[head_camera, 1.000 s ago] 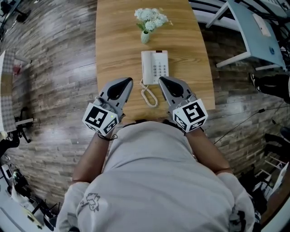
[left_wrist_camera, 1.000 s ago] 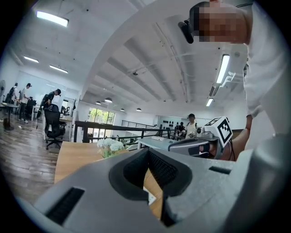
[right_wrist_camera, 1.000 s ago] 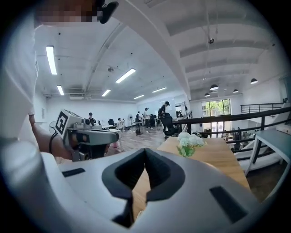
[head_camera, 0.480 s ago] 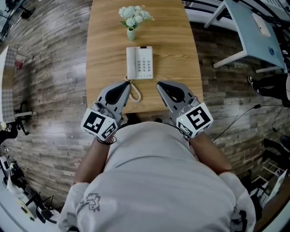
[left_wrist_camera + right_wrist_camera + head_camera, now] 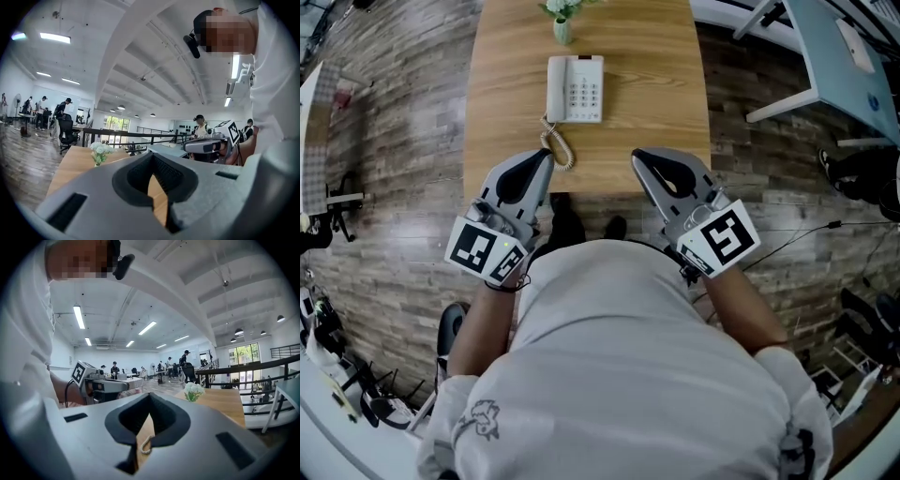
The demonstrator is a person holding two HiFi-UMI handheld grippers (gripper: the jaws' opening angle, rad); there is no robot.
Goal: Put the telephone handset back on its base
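From the head view, the person has backed away from the surface [image 5: 647, 103] over the last second. The telephone [image 5: 575, 89] now sits further up the frame and well apart from both tools, which hang with only their tips over the near edge. The handset [image 5: 557, 89] lies along the left side of the base [image 5: 587, 91] with its coiled cord [image 5: 556, 150] trailing toward the person, so the task looks finished and this reads as a retreat. The left hand-held gripper [image 5: 544, 157] and right hand-held gripper [image 5: 639, 157] both carry nothing. A vase of flowers [image 5: 562, 21] stands just beyond the telephone, and nothing lies between the tools and the telephone but bare wood. In the left gripper view, the left hand-held gripper [image 5: 151, 157] has its jaws drawn together with nothing between them, the flowers [image 5: 99, 152] far ahead. In the right gripper view, the right hand-held gripper [image 5: 149, 397] is likewise closed and empty. A loop of cord [image 5: 146, 445] shows through the gap below its pads, lying on the surface and not gripped.
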